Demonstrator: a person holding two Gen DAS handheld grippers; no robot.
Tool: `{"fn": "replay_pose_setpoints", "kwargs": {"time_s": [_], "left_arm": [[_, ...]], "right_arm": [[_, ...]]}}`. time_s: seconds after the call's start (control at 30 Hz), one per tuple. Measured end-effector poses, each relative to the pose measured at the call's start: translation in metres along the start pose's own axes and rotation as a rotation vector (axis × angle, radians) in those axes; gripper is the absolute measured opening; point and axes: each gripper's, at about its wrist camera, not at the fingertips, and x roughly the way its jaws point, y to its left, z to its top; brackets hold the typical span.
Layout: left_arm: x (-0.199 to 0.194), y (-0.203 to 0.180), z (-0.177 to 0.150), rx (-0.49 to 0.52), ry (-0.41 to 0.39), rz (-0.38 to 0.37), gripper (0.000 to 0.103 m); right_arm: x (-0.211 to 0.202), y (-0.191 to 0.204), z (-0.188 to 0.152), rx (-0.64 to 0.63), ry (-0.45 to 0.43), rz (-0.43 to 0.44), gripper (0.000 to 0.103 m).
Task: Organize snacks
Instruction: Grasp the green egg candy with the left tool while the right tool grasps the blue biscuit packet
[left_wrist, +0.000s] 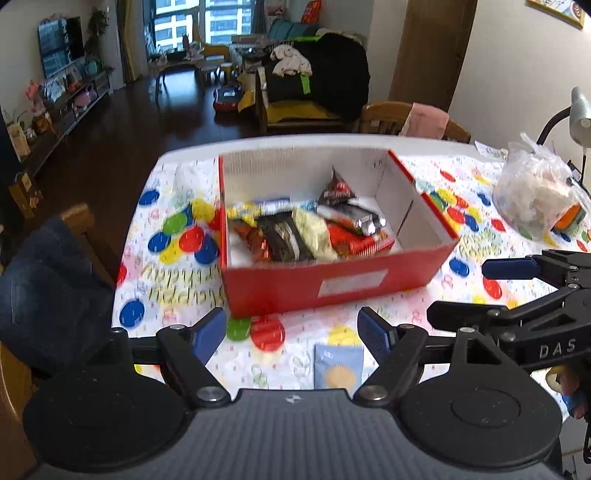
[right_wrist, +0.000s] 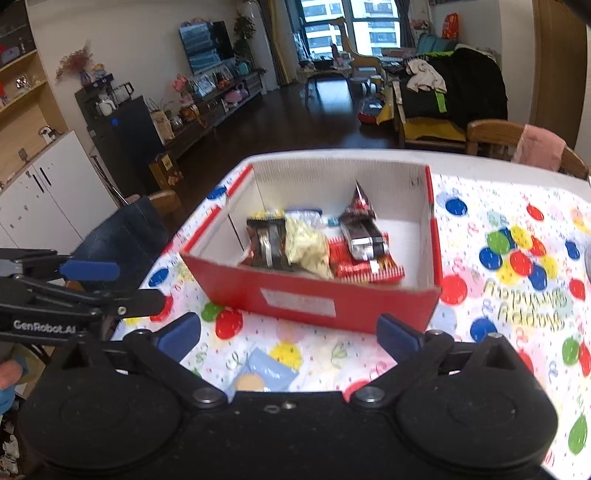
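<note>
A red cardboard box with white inner walls stands on the balloon-print tablecloth. It holds several snack packets. A light blue snack packet lies flat on the cloth in front of the box, between the two grippers. My left gripper is open and empty, just above and behind that packet. My right gripper is open and empty, with the blue packet low between its fingers. Each gripper shows at the edge of the other's view.
A clear plastic bag with items inside sits on the table at the right. Wooden chairs stand around the table; one at the left carries dark jeans, one at the back a pink cloth. A lamp stands at the far right.
</note>
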Motion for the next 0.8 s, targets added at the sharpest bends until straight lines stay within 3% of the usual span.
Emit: {"fn": "replay_pose_setpoints", "kwargs": {"time_s": [0.4, 0.6, 0.8], "left_arm": [[0.033, -0.002, -0.056, -0.025, 0.181, -0.052, 0.078], [0.052, -0.022, -0.086, 0.06, 0.268, -0.058, 0.078], [0.065, -0.033, -0.101, 0.095, 0.305, -0.074, 0.078]], "right_arm": [[0.017, -0.014, -0.042, 0.12, 0.107, -0.043, 0.102], [0.025, -0.018, -0.066, 0.158, 0.163, -0.051, 0.102], [0.029, -0.018, -0.079, 0.171, 0.194, -0.064, 0.101]]}}
